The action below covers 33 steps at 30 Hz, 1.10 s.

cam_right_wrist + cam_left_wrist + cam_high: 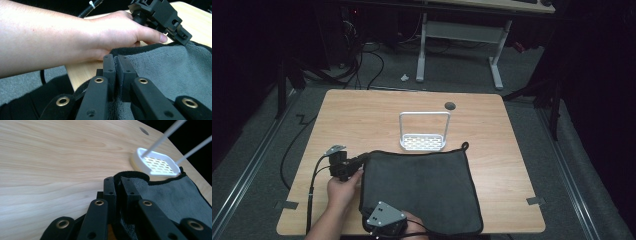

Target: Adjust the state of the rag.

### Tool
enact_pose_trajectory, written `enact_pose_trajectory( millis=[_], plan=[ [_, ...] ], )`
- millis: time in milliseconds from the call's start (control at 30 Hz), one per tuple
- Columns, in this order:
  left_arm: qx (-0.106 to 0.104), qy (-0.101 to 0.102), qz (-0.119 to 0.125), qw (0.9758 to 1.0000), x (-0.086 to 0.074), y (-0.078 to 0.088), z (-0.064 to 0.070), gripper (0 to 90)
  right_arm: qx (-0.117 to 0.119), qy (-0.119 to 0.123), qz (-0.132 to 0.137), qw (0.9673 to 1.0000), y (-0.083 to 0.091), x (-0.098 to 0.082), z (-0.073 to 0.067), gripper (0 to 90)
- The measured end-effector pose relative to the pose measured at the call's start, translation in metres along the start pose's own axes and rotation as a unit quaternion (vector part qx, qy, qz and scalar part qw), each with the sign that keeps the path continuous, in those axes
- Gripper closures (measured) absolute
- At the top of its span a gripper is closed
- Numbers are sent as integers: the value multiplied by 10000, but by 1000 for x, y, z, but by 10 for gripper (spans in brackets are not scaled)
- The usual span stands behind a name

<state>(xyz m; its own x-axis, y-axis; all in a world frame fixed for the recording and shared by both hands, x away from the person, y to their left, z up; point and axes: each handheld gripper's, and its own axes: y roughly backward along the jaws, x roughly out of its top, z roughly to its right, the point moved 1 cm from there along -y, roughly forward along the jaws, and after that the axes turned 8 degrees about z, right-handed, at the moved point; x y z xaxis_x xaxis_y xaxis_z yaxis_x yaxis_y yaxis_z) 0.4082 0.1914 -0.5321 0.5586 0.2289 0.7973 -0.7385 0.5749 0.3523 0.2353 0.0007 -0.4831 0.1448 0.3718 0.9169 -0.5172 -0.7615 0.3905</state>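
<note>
A dark grey cloth (422, 190) with a black hem lies flat on the near half of the wooden table (362, 120). My left gripper (362, 161) is shut on the cloth's far left corner; in the left gripper view its jaws (118, 181) pinch the hem of the cloth (170, 197). My right gripper (371, 214) is shut on the cloth's near left edge, and the right gripper view shows grey fabric (170, 70) squeezed between its jaws (116, 58). Beyond them the left hand (112, 35) holds the left gripper (183, 37).
A white slotted rack (422, 141) with a tall wire handle stands just past the cloth's far edge, touching it (157, 165). A dark round hole (450, 105) sits near the table's back edge. A cable (312, 190) trails off the left front. Another desk (462, 30) stands behind.
</note>
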Motion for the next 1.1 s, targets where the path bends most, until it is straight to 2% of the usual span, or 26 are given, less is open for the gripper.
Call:
enact_pose_trajectory(
  millis=[133, 267, 400, 533, 700, 933, 1000, 1100],
  plan=[
    [186, 204, 68, 9996, 9, 20, -18, 837, 135, 70, 72, 9999, -16, 11, -11, 865],
    [365, 178, 96, 9991, 17, 38, -29, 838, 305, 114, 150, 9994, -33, 21, -21, 865],
    [434, 134, 117, 9989, 24, 50, -33, 838, 447, 223, 193, 9986, -44, 30, -31, 865],
    [510, 39, 105, 9986, 30, 52, -30, 838, 424, 245, 274, 9984, -45, 35, -30, 866],
    [567, -97, 66, 9983, 31, 38, -12, 838, 233, 244, 305, 9990, -30, 32, -20, 866],
    [470, -350, 96, 9982, 33, 11, 30, 838, -63, 174, 331, 9993, 3, 18, 0, 865],
    [507, -443, 121, 9977, 33, 5, 42, 838, -173, 157, 357, 9991, 13, 13, 6, 865],
    [465, -445, 137, 9978, 33, -5, 57, 838, -324, 100, 365, 9988, 28, 5, 15, 864]
  ],
)
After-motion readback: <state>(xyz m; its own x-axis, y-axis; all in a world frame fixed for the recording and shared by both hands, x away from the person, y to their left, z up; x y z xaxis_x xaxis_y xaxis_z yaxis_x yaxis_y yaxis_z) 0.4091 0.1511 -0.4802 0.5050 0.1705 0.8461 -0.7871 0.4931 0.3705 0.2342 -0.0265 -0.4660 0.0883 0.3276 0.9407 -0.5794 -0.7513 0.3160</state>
